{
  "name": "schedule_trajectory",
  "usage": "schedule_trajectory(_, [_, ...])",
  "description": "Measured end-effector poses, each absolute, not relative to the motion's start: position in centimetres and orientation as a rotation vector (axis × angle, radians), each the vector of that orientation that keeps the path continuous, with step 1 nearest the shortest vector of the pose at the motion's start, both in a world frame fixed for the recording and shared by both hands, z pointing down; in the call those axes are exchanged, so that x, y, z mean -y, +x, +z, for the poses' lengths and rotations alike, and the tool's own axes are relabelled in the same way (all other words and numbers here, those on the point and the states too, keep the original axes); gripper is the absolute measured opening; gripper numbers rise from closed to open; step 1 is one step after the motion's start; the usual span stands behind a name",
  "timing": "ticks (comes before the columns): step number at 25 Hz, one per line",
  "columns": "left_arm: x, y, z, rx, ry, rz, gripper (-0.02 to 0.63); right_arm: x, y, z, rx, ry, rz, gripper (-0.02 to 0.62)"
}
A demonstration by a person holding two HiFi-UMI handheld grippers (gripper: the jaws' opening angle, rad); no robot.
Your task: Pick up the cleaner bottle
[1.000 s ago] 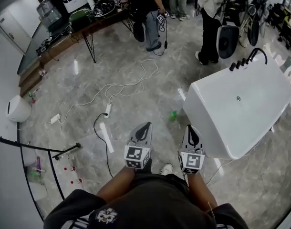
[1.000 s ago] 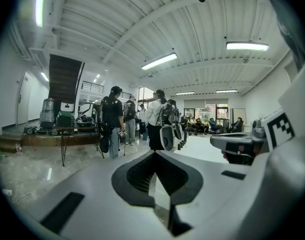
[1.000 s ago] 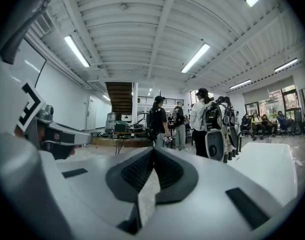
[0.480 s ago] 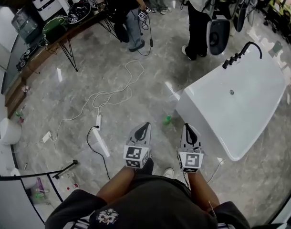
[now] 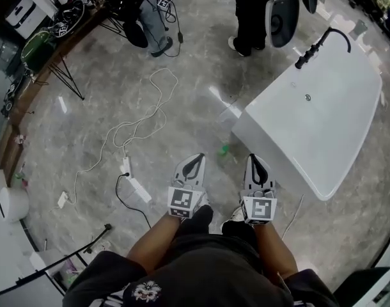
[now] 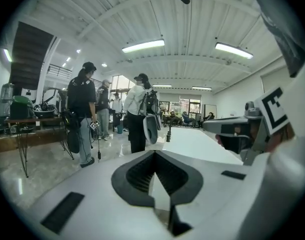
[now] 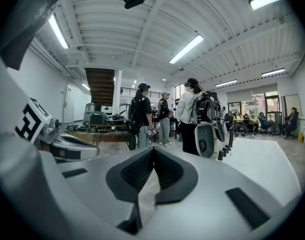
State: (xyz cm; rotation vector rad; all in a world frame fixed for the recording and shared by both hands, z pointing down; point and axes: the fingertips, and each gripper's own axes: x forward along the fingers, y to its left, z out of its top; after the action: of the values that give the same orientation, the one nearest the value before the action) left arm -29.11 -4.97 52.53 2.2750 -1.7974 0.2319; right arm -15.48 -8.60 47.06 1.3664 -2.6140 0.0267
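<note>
A small green bottle (image 5: pixel 225 149) stands on the marble floor by the near corner of the white bathtub (image 5: pixel 323 126). It lies just ahead of and between my two grippers in the head view; neither gripper view shows it. My left gripper (image 5: pixel 195 158) is held in front of my body, its jaws shut with nothing in them (image 6: pixel 153 154). Beside it my right gripper (image 5: pixel 254 160) points the same way, tips together and empty (image 7: pixel 153 149). Both are apart from the bottle.
A black faucet (image 5: pixel 323 43) stands at the tub's far end. White cables (image 5: pixel 137 123) and a power strip (image 5: pixel 126 166) lie on the floor at left. Two people (image 5: pixel 246 11) stand beyond, and a cluttered table (image 5: pixel 35 47) is at upper left.
I have walked forward: the tub and the floor cables have slid nearer and lower in the head view. Both grippers stay side by side and shut.
</note>
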Motion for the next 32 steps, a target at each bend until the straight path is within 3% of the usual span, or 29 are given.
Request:
schedule_trajectory(8, [8.2, -26.4, 62.6, 1.783, 2.284, 0.242, 0.005, 11.4, -13.1, 55.7, 2.612, 1.389, 0.096, 0.015])
schedule_trajectory(25, [14.3, -20.7, 102.6, 1.811, 2.362, 0.264, 0.014, 13.8, -8.1, 93.3, 2.652, 1.391, 0.274, 0.015])
schedule_trajectory(27, [14.6, -20.2, 107.0, 1.817, 2.378, 0.277, 0.133, 13.2, -8.3, 97.3, 2.662, 1.375, 0.295, 0.017])
schedule_trajectory(32, [15.0, -19.1, 117.4, 1.763, 2.349, 0.330, 0.296, 12.7, -8.0, 104.5, 2.682, 1.325, 0.306, 0.015])
